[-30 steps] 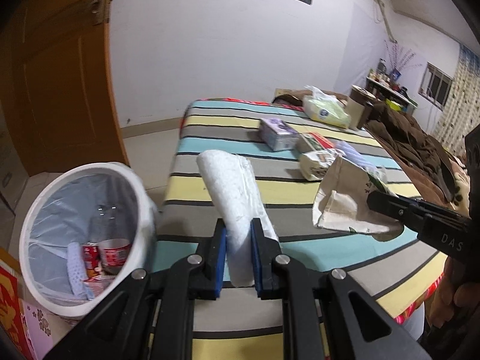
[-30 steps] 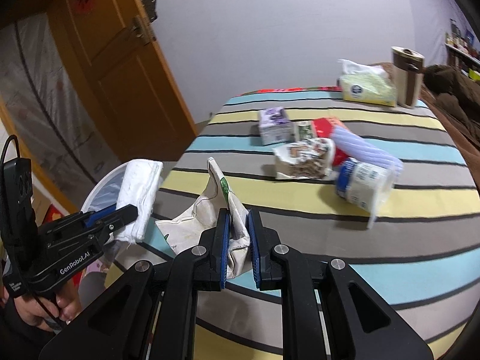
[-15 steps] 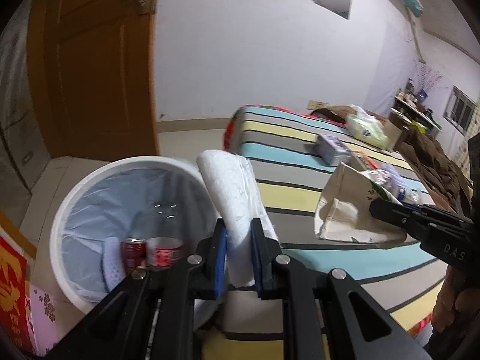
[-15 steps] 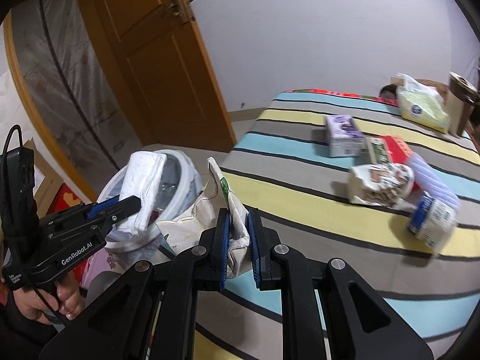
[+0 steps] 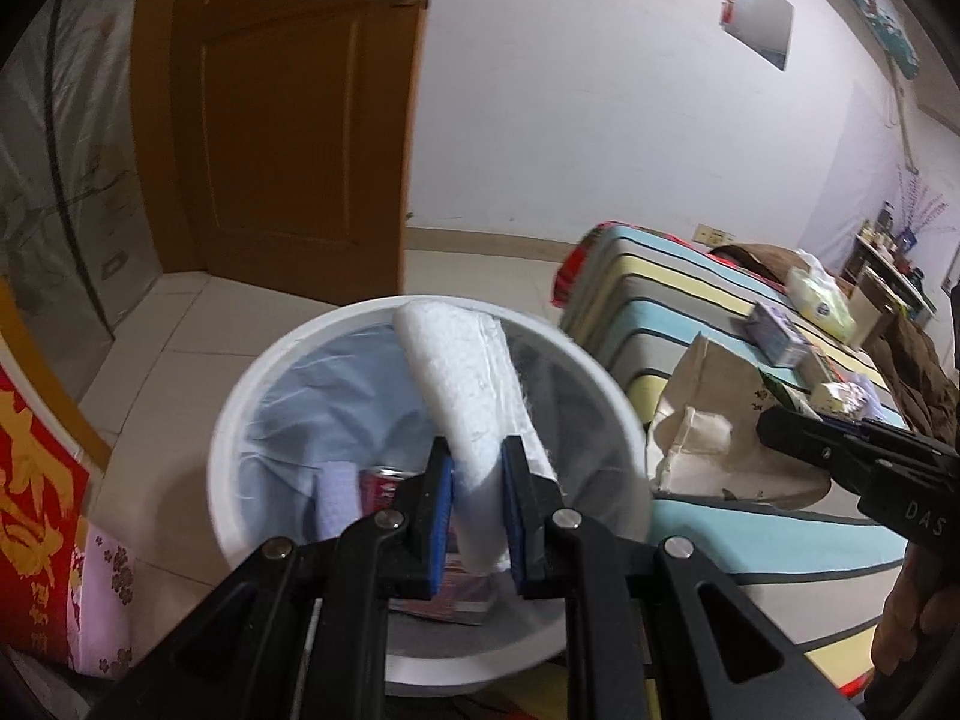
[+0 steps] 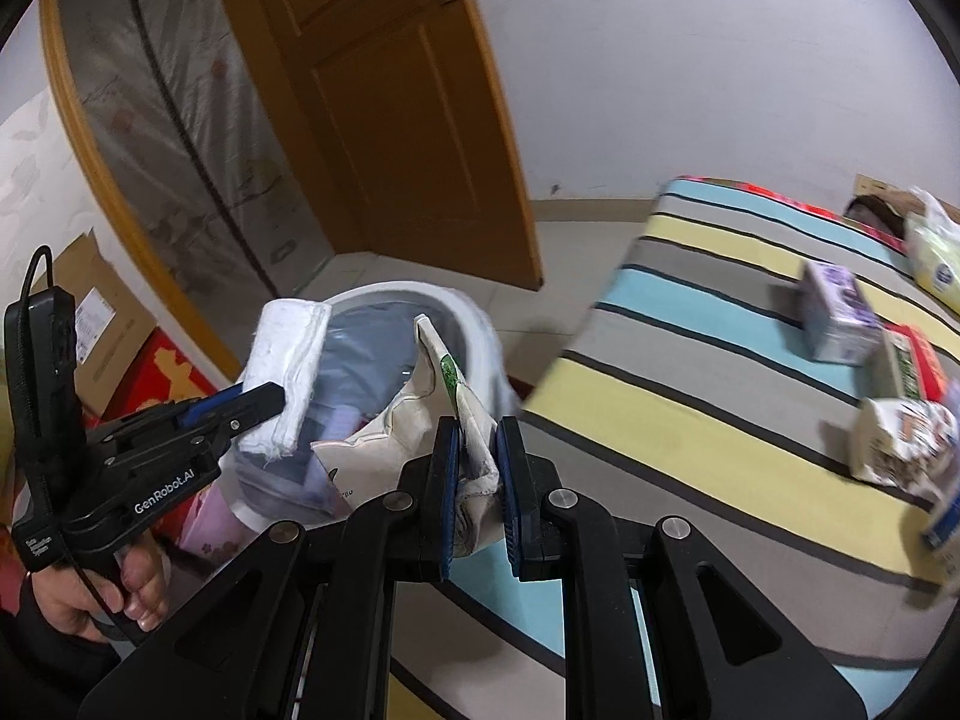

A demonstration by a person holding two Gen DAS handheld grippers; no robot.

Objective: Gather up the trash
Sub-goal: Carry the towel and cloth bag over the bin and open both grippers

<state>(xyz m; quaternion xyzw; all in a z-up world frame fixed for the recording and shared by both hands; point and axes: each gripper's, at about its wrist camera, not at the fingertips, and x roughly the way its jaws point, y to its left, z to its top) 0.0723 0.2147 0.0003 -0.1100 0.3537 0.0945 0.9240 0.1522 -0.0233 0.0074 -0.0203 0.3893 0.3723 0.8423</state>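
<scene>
We are holding two pieces of trash over the round white plastic bin lined with a pale blue bag [image 5: 240, 420], which is standing on the tiled floor just beside the striped bed [image 6: 720, 360]. Our left gripper [image 5: 477, 480] is clenching a folded white wad of padded paper [image 5: 462, 384], and from its own camera that wad is hanging directly above the bin's mouth. Our right gripper [image 6: 478, 468] is pinching a crumpled cream paper bag with a green printed strip [image 6: 456, 414]; this bag is sitting nearer the bin's rim on the bed side, partly over the mattress edge. Inside the bin we are seeing a red can [image 5: 384, 483] and other rubbish already lying at the bottom. We are judging the release to be the risky part. The paper bag is wide and stiff, so if we let go while it is straddling the rim, it could catch there and tip onto the floor or slide back onto the bed. The two grippers are close together, so opening both at once could knock one item against the other. More packets are lying well apart on the bed [image 6: 831, 315], still uncollected.
</scene>
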